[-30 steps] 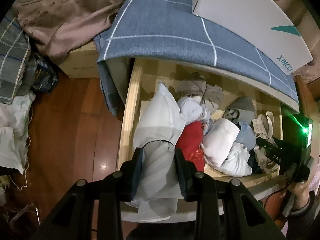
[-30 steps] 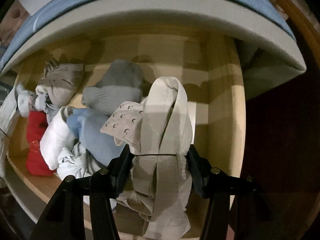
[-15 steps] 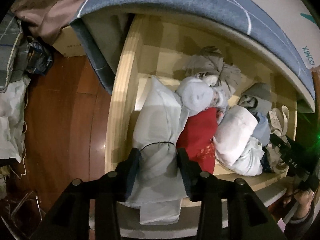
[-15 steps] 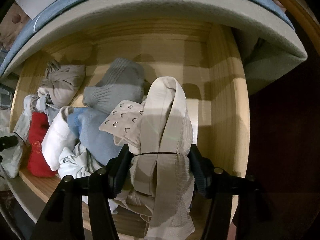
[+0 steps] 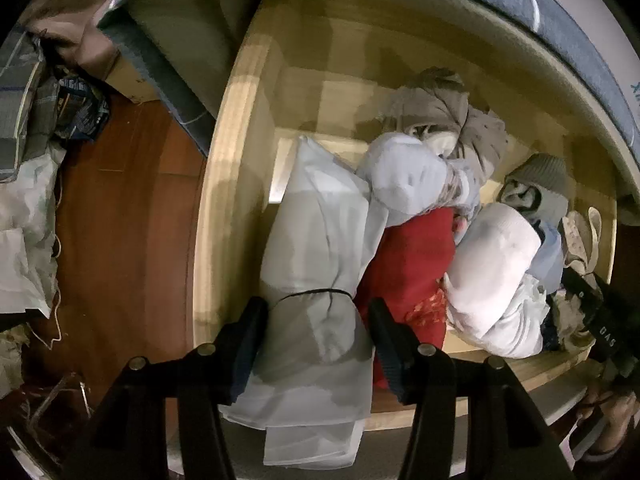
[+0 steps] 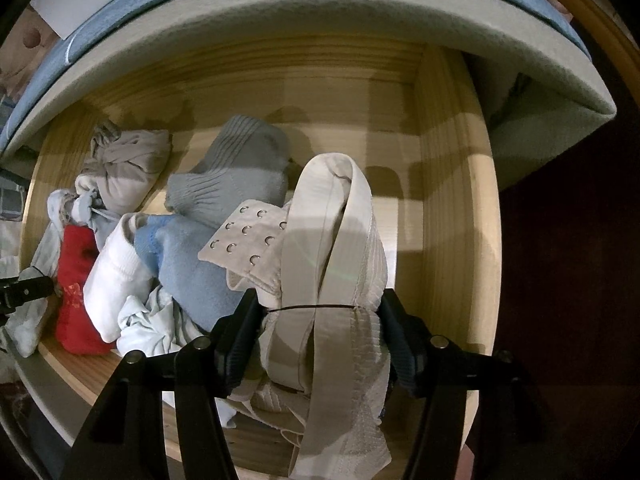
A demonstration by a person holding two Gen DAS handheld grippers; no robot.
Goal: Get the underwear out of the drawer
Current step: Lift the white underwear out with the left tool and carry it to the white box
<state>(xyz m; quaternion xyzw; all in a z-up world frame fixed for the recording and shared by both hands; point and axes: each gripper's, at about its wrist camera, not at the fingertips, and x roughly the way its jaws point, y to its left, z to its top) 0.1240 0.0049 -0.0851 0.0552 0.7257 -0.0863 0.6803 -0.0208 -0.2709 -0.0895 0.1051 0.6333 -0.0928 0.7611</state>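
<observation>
Currently we hold both grippers pointing down into the open wooden drawer point(image 5: 224, 184), each over a different garment.

Left gripper point(image 5: 318, 334): its jaws are opening, with the pale white folded garment point(image 5: 320, 248) between them. In the left wrist view a narrow gap shows on both sides of the cloth, so the pads do not appear to press it. This garment lies along the left side of the drawer, its near end draped over the front edge. A thin dark cord crosses the cloth between the fingertips.

Right gripper point(image 6: 318, 320): its jaws stand partly spread with the beige bra point(image 6: 336, 248) filling the space between them. The cloth reaches both pads (we read this as a grip, though the contact is partly hidden by folds). The bra's strap loops upward, and its hook-and-eye tab point(image 6: 244, 240) lies to the left, resting on the light blue sock point(image 6: 180, 264).

The remaining underwear sits in the drawer between the two grippers: a red item point(image 5: 404, 264), a white rolled sock point(image 5: 492, 260), a grey sock point(image 6: 236, 164) and a beige knotted bundle point(image 5: 444, 112) toward the back.

A blue-covered mattress edge point(image 5: 532, 12) overhangs the rear of the drawer. Left of the drawer, the floor point(image 5: 120, 208) is reddish wood.
</observation>
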